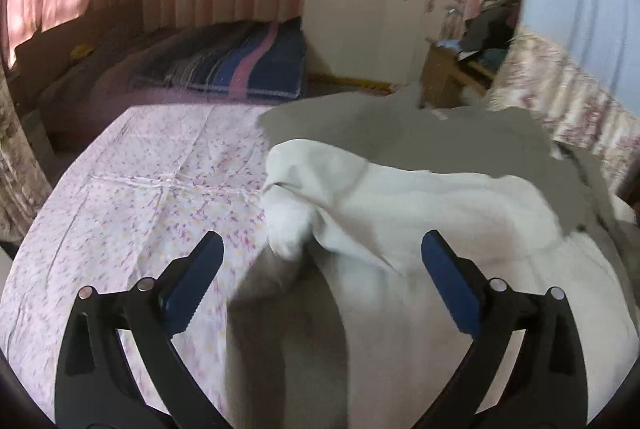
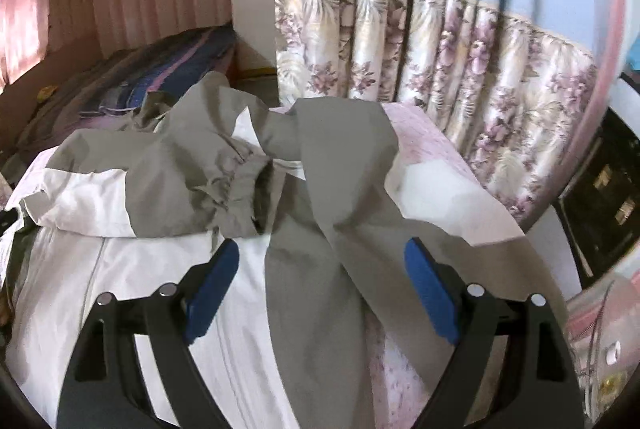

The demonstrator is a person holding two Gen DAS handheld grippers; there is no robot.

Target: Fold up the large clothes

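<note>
The grey-and-white jacket (image 2: 224, 165) lies rumpled on the floral bedsheet (image 1: 152, 165), filling the centre and right of the left wrist view and most of the lower half of the right wrist view. Only the right wrist view shows its gathered grey cuff (image 2: 256, 189) at centre frame and the flowered curtain (image 2: 460, 69) close behind the bed's right edge. Only the left wrist view shows the bare sheet stretching to the left, with a striped blanket (image 1: 240, 69) beyond. The left gripper (image 1: 322, 265) and the right gripper (image 2: 322, 269) both hang spread wide above the fabric, gripping nothing.
</note>
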